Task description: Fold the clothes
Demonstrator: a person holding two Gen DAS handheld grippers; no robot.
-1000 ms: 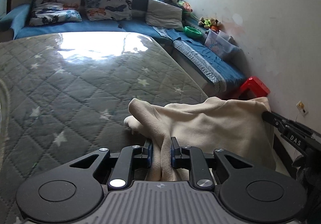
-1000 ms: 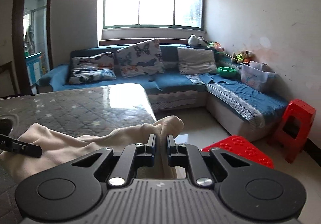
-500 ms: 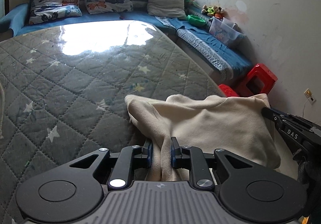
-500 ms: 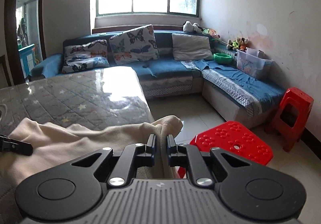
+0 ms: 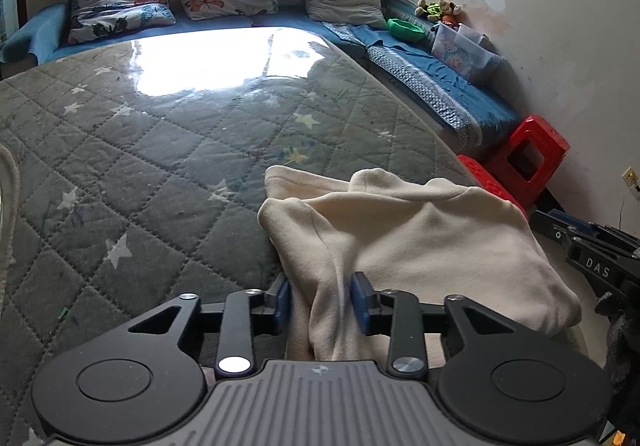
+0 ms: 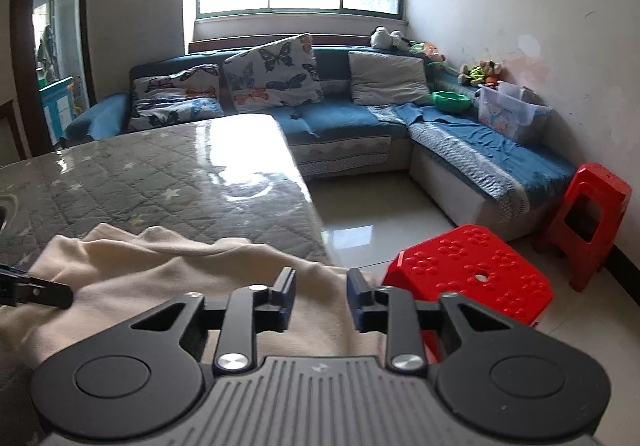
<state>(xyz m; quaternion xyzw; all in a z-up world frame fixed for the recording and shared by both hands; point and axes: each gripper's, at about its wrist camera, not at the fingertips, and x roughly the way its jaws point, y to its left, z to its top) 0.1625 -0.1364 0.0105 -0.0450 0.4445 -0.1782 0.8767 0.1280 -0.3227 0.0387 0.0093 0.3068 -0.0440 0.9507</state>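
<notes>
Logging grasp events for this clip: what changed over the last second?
Both grippers opened: the right gripper let go of the cream garment, and the left gripper spread its jaws, cloth still bunched between them. The garment was laid down onto the quilted surface. Sofa and red stools unchanged.

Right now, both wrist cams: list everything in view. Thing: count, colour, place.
garment: 1, cream, near corner of the table, partly hanging over its edge
table: 1, grey quilted star-print cover, glossy
sofa: 1, blue, L-shaped, under the window and along the right wall
butterfly cushions: 2, white patterned, on the sofa back
plain cushion: 1, grey, sofa corner
bowl: 1, green, on the sofa
storage bin: 1, clear, on the sofa
stools: 2, red, on the floor right of the table
soft toys: several, sofa back ledge
left gripper: black, jaws apart, garment fabric between them
right gripper: black, jaws apart, over the garment edge
</notes>
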